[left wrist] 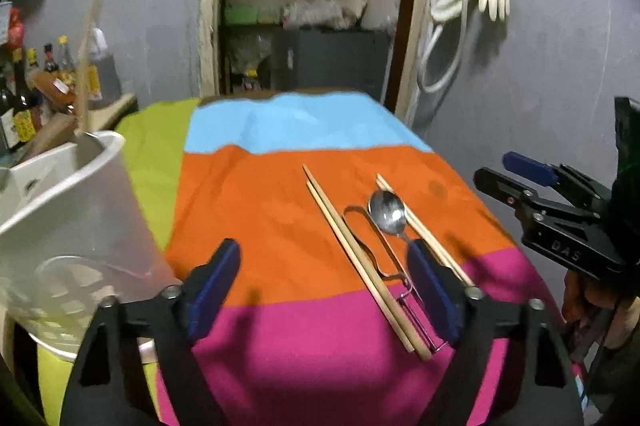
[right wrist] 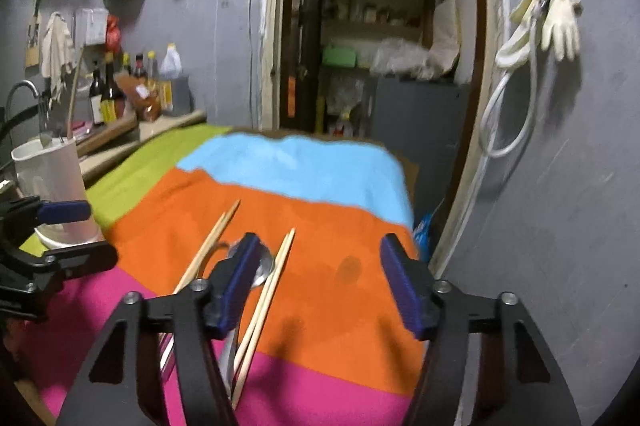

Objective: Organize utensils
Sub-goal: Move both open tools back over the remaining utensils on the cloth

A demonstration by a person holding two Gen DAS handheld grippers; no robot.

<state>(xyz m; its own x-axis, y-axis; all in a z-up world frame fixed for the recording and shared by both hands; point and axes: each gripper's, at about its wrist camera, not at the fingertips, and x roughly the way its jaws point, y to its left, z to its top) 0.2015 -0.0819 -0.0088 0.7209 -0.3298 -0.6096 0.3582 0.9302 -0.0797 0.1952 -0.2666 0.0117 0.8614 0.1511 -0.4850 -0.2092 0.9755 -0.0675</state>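
1. Utensils: spoon (left wrist: 387,212), two chopstick pairs (left wrist: 360,258) and a wire piece lie together on the cloth-covered worktop (left wrist: 280,210).
2. Holder (left wrist: 64,210): white, at worktop's left.
3. Left tool (left wrist: 326,290), right tool (right wrist: 316,282): both wide, empty.
4. Step, judged: first pick pending; next, close on one utensil.

We see a shiny steel spoon (left wrist: 387,213), bowl up, on the orange stripe | two pairs of pale wooden chopsticks (left wrist: 362,258) (left wrist: 424,230) flat on either side | a bent wire utensil (left wrist: 384,258) between them | white plastic holder (left wrist: 76,210) upright, well apart
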